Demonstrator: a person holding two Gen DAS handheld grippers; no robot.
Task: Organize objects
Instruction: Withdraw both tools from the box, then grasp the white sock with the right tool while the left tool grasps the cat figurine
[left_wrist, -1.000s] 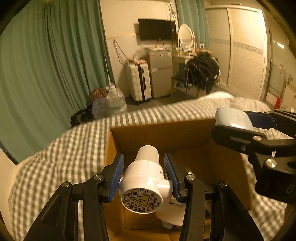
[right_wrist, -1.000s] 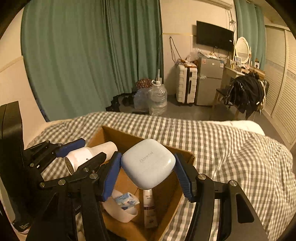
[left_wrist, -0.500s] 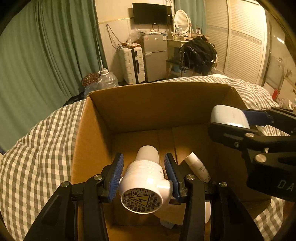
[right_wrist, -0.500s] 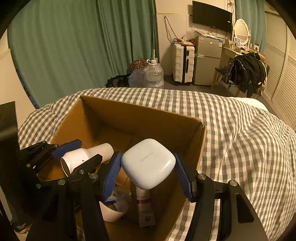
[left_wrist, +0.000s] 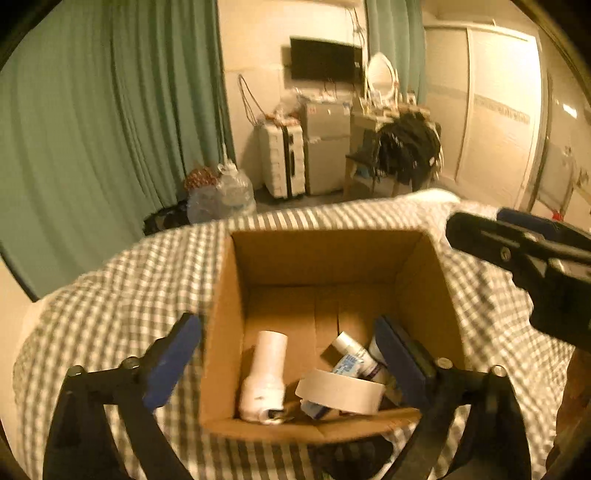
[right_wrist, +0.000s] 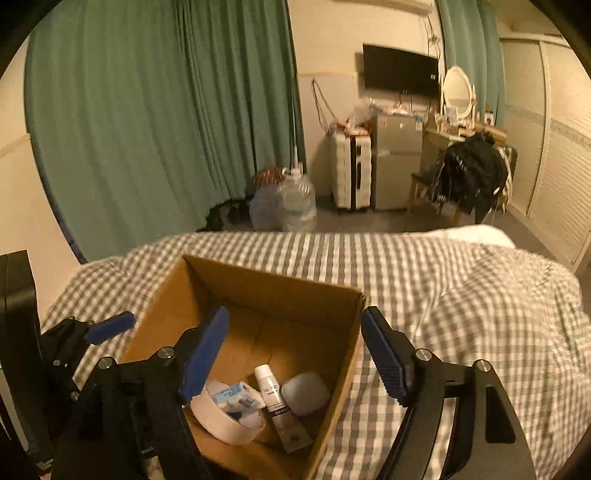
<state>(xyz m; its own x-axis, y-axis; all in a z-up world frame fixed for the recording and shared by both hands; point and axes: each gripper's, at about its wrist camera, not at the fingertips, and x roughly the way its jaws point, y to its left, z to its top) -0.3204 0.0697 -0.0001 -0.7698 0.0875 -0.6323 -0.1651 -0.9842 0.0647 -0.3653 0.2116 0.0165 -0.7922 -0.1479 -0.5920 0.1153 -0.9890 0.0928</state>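
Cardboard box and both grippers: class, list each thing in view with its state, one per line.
Cardboard box: open, upright on the checked bed cover.
White hair dryer: lying inside the box.
White earbud case: lying inside.
Tube: lying inside.
Left gripper: opening, empty.
Right gripper: opening, empty.

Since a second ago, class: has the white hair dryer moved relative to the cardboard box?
Yes. The white hair dryer has dropped from between the left gripper fingers, above the cardboard box, onto its floor.
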